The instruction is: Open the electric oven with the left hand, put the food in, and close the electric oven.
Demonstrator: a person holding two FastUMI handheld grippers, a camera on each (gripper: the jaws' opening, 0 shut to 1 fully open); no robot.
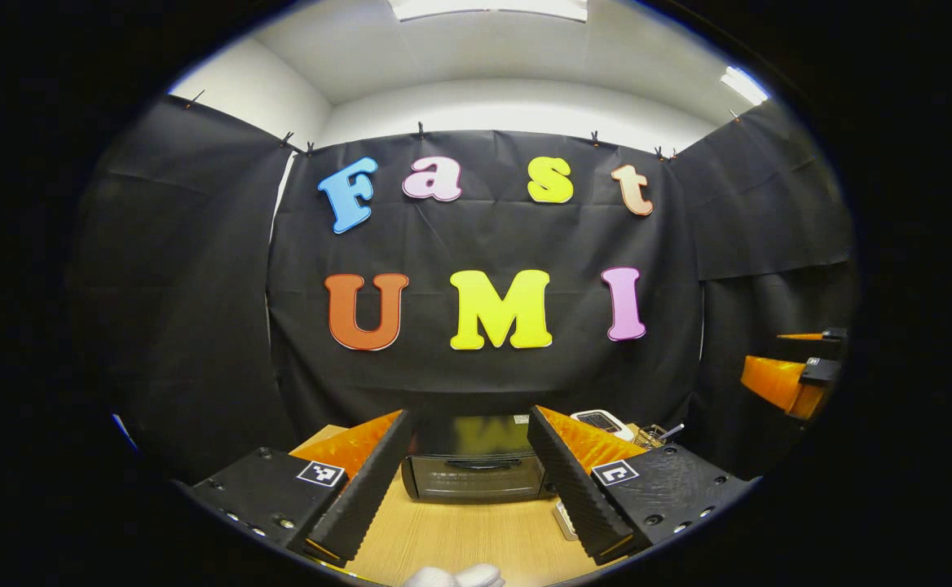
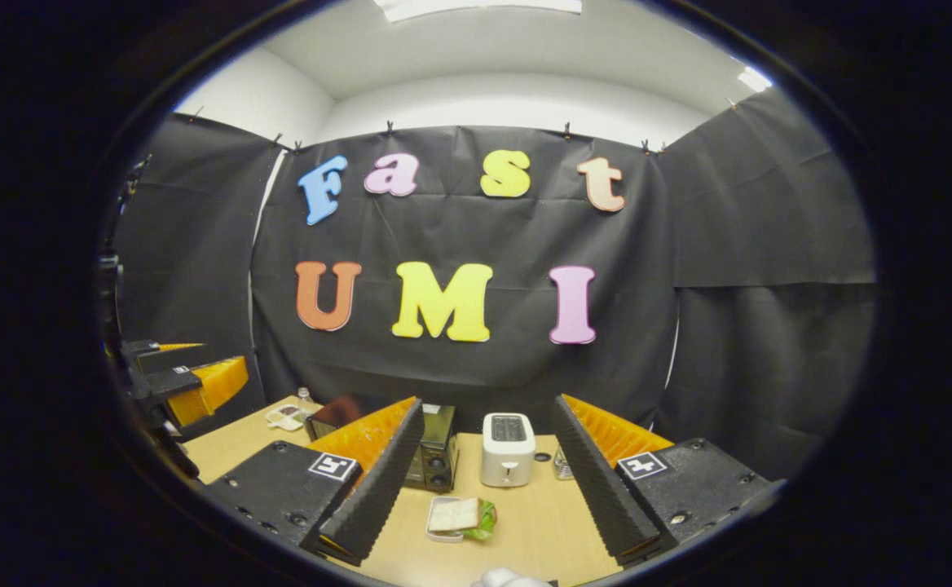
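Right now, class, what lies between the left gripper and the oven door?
Bare wooden table: in the left gripper view, the open left gripper frames the closed oven with nothing in between.

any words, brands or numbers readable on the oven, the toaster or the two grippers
None can be read.
electric oven: any print by its knobs is too small to read.
toaster: no print can be made out.
left gripper and right gripper: square black-and-white code tags, patterns only, no words.
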